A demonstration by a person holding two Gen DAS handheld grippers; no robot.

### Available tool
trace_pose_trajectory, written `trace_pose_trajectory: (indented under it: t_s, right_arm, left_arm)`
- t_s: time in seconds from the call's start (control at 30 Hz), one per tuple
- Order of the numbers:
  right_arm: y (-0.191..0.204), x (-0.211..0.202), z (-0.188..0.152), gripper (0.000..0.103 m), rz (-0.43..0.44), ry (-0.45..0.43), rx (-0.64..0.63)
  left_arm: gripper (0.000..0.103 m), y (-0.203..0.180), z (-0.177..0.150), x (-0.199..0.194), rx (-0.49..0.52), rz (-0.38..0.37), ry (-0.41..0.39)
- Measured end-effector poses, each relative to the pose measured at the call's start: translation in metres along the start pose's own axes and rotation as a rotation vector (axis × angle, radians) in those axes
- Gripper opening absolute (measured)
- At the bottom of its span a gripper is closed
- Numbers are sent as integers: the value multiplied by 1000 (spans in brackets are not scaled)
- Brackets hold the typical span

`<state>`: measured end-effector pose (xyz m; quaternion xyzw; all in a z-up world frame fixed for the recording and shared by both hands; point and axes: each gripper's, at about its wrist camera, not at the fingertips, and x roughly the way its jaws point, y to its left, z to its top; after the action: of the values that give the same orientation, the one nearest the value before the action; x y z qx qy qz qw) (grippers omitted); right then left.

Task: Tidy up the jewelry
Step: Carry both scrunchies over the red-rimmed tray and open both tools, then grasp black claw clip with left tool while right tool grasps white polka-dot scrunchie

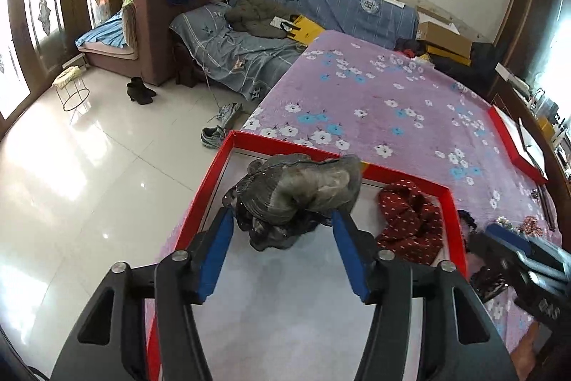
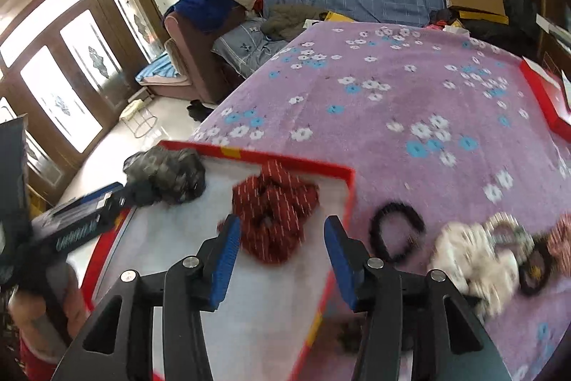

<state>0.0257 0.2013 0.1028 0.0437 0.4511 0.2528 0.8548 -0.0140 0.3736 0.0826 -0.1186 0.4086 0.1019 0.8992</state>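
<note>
- Blue-padded and black-framed, the left gripper (image 1: 282, 220) stands with its fingers spread apart, and the grey crumpled fabric scrunchie (image 1: 296, 195) sits between the tips; the pads do not look pressed on it, so I read it as let go, not held.
- Same story at the right gripper (image 2: 282, 231): fingers parted, and the dark red white-dotted fabric scrunchie (image 2: 274, 220) lies just ahead, nearer the left finger than the right, with nothing gripped.
- Both scrunchies rest on the white floor of the shallow red-rimmed cardboard tray (image 1: 407, 172), grey one toward its far left corner, red one to its right.
- Here is what matters next: the loose pieces lie outside the tray, off to the right on the pink flowered blanket (image 2: 392, 88), so the right gripper is the nearer one, and I'd say it must swing right across the tray's rim.
- First in line there is the black open hair ring (image 2: 396, 234), just beside the rim, its gap facing right.
- Beyond it sits a blurred heap of cream fabric and beaded pieces (image 2: 474, 256); I cannot sort it item from item.
- Only the right wrist view lays out that heap; the left wrist view catches just a sliver of it behind the other gripper, yet shows the grey scrunchie sharply.
- Far right on the blanket lies a red flat box lid (image 1: 517, 145).
</note>
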Motion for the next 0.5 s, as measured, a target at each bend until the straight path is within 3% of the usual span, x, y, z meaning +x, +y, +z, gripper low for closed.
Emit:
trace_pose_trajectory:
  t_s: [0.2, 0.5]
  right_arm:
    - [-41, -55, -46, 53, -14, -38, 39]
    - [-144, -112, -94, 53, -148, -66, 228]
  left_arm:
    - [58, -29, -20, -28, 32, -59, -16]
    - [58, -122, -47, -36, 197, -194, 21]
